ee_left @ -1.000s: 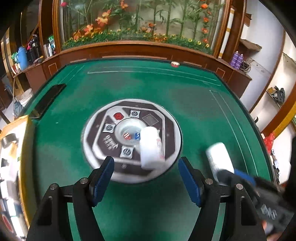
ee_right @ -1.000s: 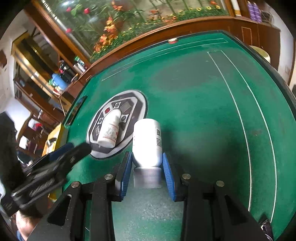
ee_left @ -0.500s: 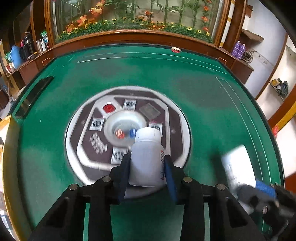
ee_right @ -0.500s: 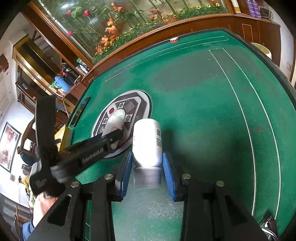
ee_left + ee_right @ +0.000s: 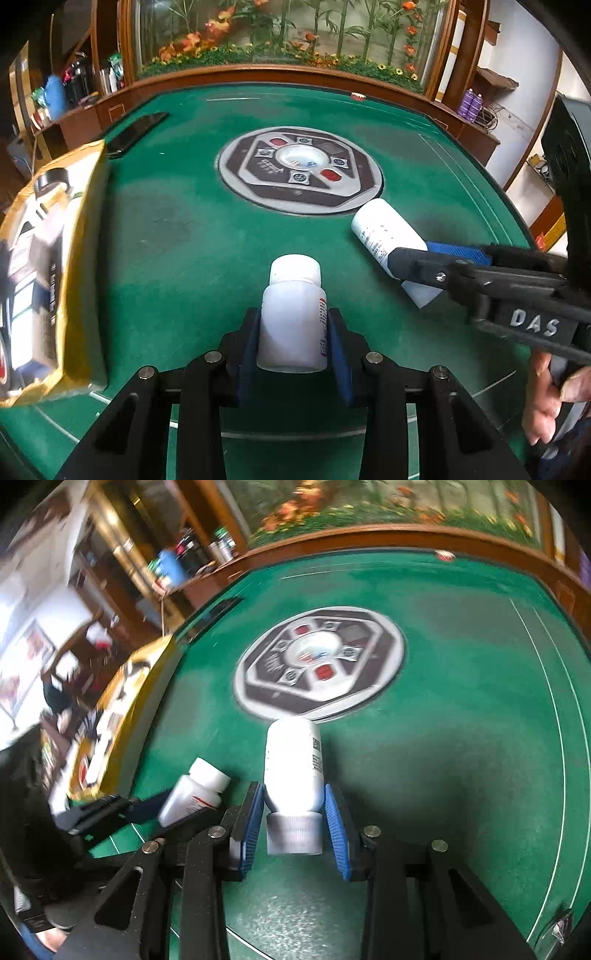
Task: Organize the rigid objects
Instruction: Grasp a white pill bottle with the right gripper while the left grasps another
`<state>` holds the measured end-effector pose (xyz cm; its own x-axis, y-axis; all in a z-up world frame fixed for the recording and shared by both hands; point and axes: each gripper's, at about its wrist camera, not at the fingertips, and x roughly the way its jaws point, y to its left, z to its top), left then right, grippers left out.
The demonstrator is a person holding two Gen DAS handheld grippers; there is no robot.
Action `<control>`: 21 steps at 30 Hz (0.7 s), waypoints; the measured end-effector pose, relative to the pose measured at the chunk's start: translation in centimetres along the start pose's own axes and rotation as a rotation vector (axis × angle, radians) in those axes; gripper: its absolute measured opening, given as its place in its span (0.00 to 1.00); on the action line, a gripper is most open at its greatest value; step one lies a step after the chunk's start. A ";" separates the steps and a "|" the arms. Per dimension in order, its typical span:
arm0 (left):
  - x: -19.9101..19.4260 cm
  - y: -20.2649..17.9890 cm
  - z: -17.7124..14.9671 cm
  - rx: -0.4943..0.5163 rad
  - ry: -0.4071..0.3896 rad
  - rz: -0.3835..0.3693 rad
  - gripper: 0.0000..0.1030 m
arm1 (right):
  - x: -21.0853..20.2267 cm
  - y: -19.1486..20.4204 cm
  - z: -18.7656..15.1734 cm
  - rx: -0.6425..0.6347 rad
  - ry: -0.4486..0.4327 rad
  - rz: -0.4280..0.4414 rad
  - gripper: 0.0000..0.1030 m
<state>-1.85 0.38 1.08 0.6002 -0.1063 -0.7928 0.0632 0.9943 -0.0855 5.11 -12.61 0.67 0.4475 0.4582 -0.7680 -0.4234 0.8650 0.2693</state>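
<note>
My left gripper (image 5: 293, 328) is shut on a small white pill bottle (image 5: 293, 317) with a white cap and a red-lettered label, held above the green felt table (image 5: 177, 251). My right gripper (image 5: 294, 812) is shut on a taller white bottle (image 5: 293, 764) with a grey cap, its base pointing away. In the left wrist view the right gripper (image 5: 417, 258) and its white bottle (image 5: 384, 232) show at the right. In the right wrist view the left gripper (image 5: 177, 812) and the pill bottle (image 5: 194, 794) show at the lower left.
A round grey-and-black control panel (image 5: 301, 170) with a dice dome sits in the table's middle. A yellow box (image 5: 48, 258) holding several packaged items stands at the left edge. A black phone (image 5: 136, 133) lies at the far left. A wooden rim and planter lie beyond.
My left gripper closed on the pill bottle and lifted it off the centre panel, back toward the near edge. Both grippers swung left, so the yellow box came into view.
</note>
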 end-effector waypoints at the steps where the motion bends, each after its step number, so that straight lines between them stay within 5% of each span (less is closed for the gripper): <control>1: 0.1 0.2 -0.1 -0.002 0.005 -0.002 0.37 | 0.1 0.6 -0.2 -0.034 0.000 -0.023 0.32; 9: 0.4 0.4 -0.3 -0.004 0.006 0.010 0.37 | 0.8 2.7 -0.9 -0.176 0.000 -0.131 0.32; 21: 0.2 -0.3 -0.4 0.028 -0.017 0.062 0.36 | 0.9 1.9 -0.7 -0.137 -0.005 -0.099 0.32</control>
<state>-2.04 0.08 0.71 0.6173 -0.0445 -0.7855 0.0474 0.9987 -0.0193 4.16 -10.71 0.12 0.4962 0.3737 -0.7837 -0.4806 0.8699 0.1105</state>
